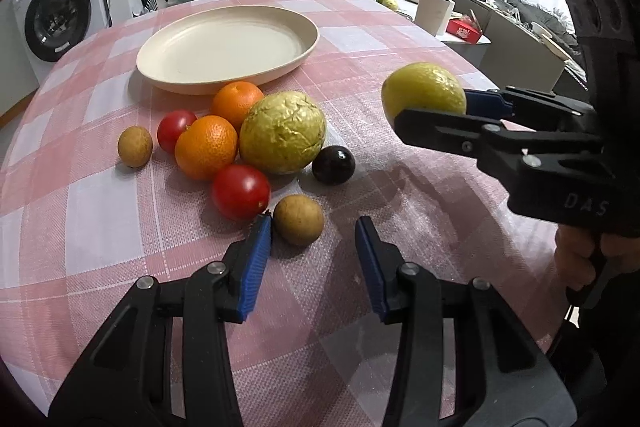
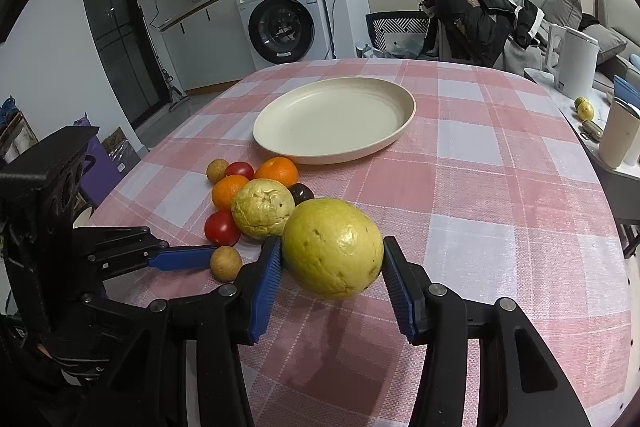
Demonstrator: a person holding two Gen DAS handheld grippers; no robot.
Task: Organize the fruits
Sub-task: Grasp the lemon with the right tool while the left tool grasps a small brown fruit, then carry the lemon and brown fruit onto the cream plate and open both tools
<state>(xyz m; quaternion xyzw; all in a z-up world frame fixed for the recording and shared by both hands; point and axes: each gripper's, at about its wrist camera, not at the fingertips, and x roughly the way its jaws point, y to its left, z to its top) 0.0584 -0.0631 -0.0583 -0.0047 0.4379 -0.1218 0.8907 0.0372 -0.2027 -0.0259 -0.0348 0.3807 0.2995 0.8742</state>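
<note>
We hold a smooth yellow-green fruit (image 2: 333, 247) clear of the checked tablecloth (image 2: 480, 187), clamped between the blue pads of our right gripper (image 2: 332, 259), on the near side of the cream plate (image 2: 400, 131). The plate itself has nothing on it.

Our left gripper (image 1: 313, 227) hangs low over the cloth with its jaws apart and nothing pressed between them. A small brown fruit (image 1: 298, 219) lies just inside the left pad (image 1: 256, 259), close to it; whether the two touch we cannot tell.

The other fruit crowds together just in front of the plate: a wrinkled yellow-green fruit (image 1: 283, 132) in the middle, two oranges (image 1: 237, 101) (image 1: 206, 147) between it and the plate's near rim, a red tomato (image 1: 241, 191) beside the small brown one, a second tomato (image 1: 175, 130) further left, a dark plum-like fruit (image 1: 333, 165) to the right of the wrinkled one, and another small brown fruit (image 1: 135, 147) at the far left of the cluster.
</note>
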